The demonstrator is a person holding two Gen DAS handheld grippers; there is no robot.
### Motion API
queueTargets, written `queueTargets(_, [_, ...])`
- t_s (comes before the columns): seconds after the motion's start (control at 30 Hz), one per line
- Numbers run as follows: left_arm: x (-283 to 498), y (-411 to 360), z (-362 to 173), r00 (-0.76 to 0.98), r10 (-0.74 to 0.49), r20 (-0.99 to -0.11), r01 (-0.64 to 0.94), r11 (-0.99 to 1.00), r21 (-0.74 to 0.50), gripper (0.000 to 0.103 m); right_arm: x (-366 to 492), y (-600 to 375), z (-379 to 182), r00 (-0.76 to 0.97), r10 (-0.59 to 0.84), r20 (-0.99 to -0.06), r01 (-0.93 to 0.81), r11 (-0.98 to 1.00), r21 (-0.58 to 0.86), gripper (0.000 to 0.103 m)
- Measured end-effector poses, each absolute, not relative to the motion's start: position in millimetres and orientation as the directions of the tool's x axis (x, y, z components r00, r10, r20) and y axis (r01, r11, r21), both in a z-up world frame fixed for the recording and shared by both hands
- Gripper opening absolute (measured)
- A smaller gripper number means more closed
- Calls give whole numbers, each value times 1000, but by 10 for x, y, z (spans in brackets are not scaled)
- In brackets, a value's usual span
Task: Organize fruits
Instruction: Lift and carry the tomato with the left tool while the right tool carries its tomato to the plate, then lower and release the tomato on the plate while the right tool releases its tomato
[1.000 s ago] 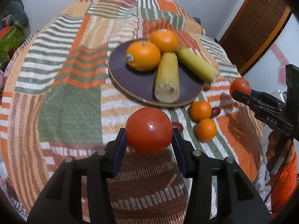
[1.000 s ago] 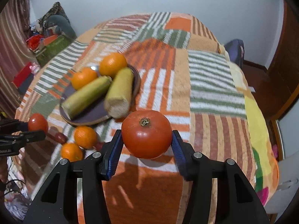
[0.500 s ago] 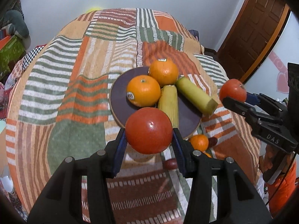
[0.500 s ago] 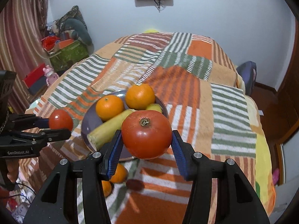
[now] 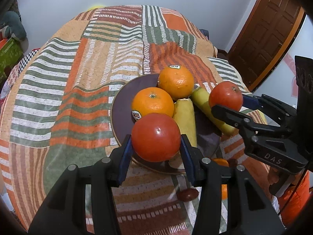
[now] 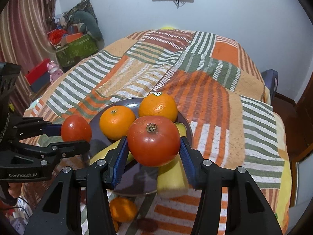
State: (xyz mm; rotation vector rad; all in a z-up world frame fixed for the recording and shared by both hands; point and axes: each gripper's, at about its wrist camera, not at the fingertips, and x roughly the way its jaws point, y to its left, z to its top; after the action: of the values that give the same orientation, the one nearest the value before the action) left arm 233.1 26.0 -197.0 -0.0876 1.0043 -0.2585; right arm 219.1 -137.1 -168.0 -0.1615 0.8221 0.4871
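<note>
My left gripper [image 5: 155,145] is shut on a red tomato [image 5: 156,137] and holds it above the near rim of the dark round plate [image 5: 122,105]. My right gripper [image 6: 153,148] is shut on a second red tomato [image 6: 153,141] above the plate [image 6: 97,135]; it also shows in the left wrist view [image 5: 228,102]. The left gripper with its tomato [image 6: 76,131] shows at the plate's left in the right wrist view. On the plate lie two oranges [image 5: 152,102] [image 5: 176,81] and two yellow corn cobs [image 5: 185,115] [image 5: 207,107].
The plate sits on a striped patchwork blanket [image 5: 78,90] over a bed. Small oranges [image 6: 122,209] and a dark red fruit [image 5: 187,194] lie on the blanket by the plate's near rim. A wooden door [image 5: 264,33] stands at the right, boxes [image 6: 76,49] at the left.
Both grippers have moved forward with their tomatoes, from beside the small oranges to above the plate. They are closer together now.
</note>
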Motion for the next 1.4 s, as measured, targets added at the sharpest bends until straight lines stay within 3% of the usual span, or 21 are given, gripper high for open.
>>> queueTargets(0.63, [2511,268,-2135,483,-264,-835,154,964,-215,49,2320,-1260,-1825,555,341,-759,-494,869,30,50])
queueTargets(1.4, [2030,231,-1825,528,-245,-813,175,968,-178,56,1890,-1524,-1578,566,369,-737,-473,878,77,53])
